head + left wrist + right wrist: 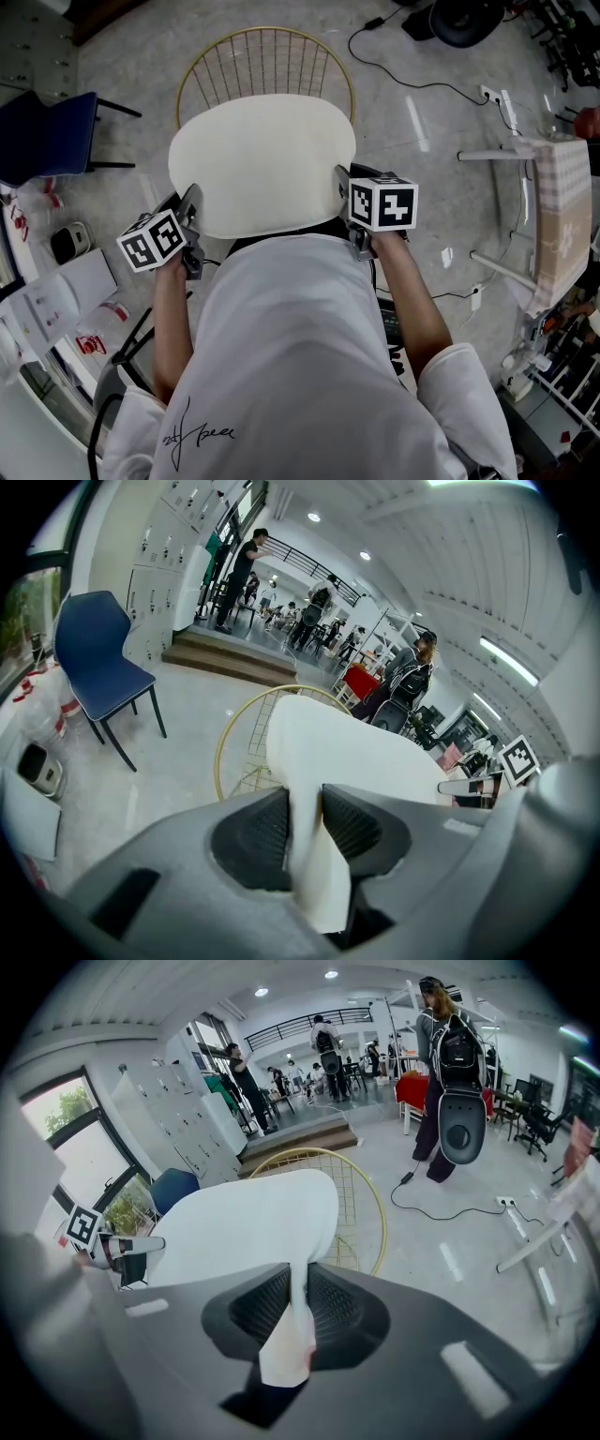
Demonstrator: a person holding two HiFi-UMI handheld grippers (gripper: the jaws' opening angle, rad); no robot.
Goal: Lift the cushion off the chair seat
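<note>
A cream oval cushion (262, 159) lies across the gold wire chair (267, 56) and hides its seat in the head view. My left gripper (192, 225) is shut on the cushion's near-left edge, and my right gripper (343, 187) is shut on its near-right edge. The left gripper view shows the cushion (347, 752) running away from the left gripper (305, 829), its thin edge pinched between the ribbed pads (258, 832), with the chair's wire back (246, 747) beyond. In the right gripper view the cushion (248, 1222) hangs pinched in the right gripper (300, 1309), and the wire back (361, 1208) stands behind.
A blue chair (47, 131) stands at the far left, with bags and boxes (66, 300) on the floor below it. A white-legged table (562, 216) is at the right. A black cable (403, 70) trails over the grey floor. People stand far off in both gripper views.
</note>
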